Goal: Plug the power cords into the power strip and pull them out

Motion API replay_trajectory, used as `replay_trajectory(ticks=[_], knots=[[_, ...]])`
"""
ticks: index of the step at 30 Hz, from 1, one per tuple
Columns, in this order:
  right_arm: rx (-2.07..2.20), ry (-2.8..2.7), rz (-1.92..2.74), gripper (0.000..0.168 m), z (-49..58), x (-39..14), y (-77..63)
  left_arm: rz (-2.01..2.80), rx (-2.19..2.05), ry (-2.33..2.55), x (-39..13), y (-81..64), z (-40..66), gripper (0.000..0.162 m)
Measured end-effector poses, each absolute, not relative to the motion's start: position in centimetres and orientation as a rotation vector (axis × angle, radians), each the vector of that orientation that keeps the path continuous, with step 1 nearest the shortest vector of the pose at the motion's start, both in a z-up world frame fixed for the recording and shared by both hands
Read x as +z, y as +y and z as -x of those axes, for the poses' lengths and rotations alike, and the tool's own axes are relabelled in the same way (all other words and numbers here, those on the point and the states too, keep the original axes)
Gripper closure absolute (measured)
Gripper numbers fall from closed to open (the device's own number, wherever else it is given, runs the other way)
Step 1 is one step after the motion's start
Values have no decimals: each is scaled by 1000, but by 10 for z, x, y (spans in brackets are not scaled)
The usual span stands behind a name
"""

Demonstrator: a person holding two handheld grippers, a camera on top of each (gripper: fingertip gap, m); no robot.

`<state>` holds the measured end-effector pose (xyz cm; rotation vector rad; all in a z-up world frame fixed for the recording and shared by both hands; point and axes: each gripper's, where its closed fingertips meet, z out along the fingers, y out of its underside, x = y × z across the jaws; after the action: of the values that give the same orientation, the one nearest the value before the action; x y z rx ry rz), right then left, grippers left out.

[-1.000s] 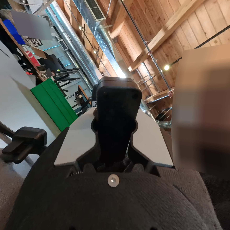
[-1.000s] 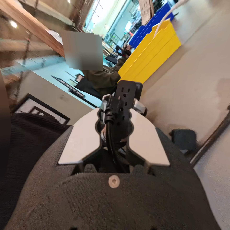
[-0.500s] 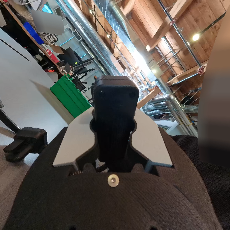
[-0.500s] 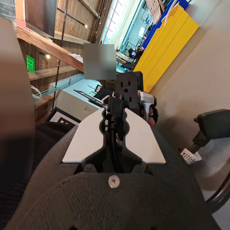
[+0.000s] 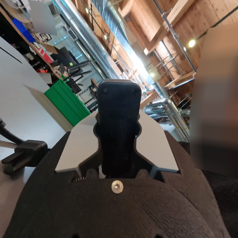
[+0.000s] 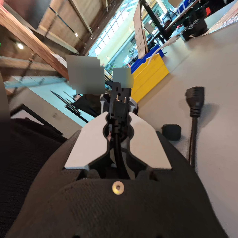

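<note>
Your left gripper [image 5: 117,123] is clamped on the power strip [image 5: 119,115], standing centre frame, while your right gripper [image 6: 117,115] pinches the plug [image 6: 119,109], prongs just short of its sockets, pointing straight in.

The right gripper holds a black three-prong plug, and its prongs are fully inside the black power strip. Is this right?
Not quite. In the right wrist view the right gripper holds the black three-prong plug, but its prongs are bare, just short of the black power strip.
</note>
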<state>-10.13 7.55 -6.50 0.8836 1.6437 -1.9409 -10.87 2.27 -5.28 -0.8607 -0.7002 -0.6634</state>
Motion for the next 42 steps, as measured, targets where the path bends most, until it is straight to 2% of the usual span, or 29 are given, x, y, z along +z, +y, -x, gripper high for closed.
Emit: replay_trajectory(ticks=[4,8,14,19,24,42], knots=[[-1964,1865,-810,143,94,-65,76,1137,-654,-623,-58,31,93,108],[-1989,2211,-682,143,85,-71,76,1511,-600,-563,-88,43,69,108],[-2000,2561,-431,143,69,-74,73,1516,-726,-564,-93,49,61,108],[-1909,2557,-407,143,66,-80,78,1611,-710,-481,-91,60,44,108],[-1849,2624,-307,143,57,-64,82,1841,-630,-400,-94,76,28,108],[-1837,2524,-280,142,34,-47,96,1988,-549,-279,-86,88,17,108]])
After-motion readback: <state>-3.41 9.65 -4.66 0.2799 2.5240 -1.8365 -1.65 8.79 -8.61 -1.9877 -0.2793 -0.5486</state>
